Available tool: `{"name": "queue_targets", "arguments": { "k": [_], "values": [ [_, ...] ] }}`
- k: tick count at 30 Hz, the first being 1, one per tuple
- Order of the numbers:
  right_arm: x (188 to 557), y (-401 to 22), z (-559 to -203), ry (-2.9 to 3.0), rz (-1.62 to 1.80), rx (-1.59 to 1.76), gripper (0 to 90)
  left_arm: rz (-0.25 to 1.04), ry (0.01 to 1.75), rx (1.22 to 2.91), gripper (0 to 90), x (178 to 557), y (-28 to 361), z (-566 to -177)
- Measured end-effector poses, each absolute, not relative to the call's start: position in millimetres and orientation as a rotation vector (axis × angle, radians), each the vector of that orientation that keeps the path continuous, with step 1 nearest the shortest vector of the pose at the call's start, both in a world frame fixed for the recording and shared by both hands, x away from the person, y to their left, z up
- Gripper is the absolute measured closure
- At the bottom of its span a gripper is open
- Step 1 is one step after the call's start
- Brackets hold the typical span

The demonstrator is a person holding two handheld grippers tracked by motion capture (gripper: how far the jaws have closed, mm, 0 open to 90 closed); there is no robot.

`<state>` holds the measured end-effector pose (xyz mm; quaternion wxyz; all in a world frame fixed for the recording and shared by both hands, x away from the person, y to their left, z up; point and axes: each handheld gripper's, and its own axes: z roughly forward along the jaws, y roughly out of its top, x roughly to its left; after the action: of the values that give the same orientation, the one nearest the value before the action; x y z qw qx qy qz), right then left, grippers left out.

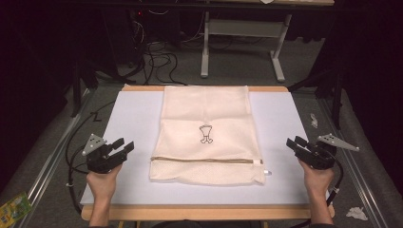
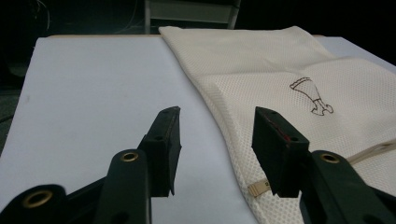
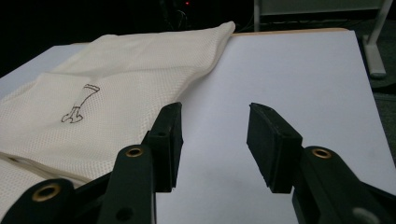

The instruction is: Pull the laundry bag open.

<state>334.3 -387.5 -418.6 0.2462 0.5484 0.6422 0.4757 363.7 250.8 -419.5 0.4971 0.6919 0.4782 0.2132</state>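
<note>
High view shows your left gripper [image 1: 124, 146] and right gripper [image 1: 293, 142] gaping wide, empty, flanking the mesh bag [image 1: 206, 135] with its small printed emblem [image 1: 205, 133], wordless.

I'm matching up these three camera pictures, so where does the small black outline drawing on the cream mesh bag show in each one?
High view: small black outline drawing at centre of the cream mesh bag.
Left gripper view: right of centre.
Right gripper view: left side.
Shared landmark: the bag's brown zipper line.
</note>
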Motion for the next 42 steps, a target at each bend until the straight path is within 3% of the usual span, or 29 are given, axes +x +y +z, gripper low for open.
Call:
{"name": "queue_targets", "arguments": {
  "k": [42],
  "values": [
    [357.8,-389.4,-460.5,1.764,1.115,1.600,56.6,0.583,1.300,1.737,47.5,406.0,238.6,-466.8]
  ]
}}
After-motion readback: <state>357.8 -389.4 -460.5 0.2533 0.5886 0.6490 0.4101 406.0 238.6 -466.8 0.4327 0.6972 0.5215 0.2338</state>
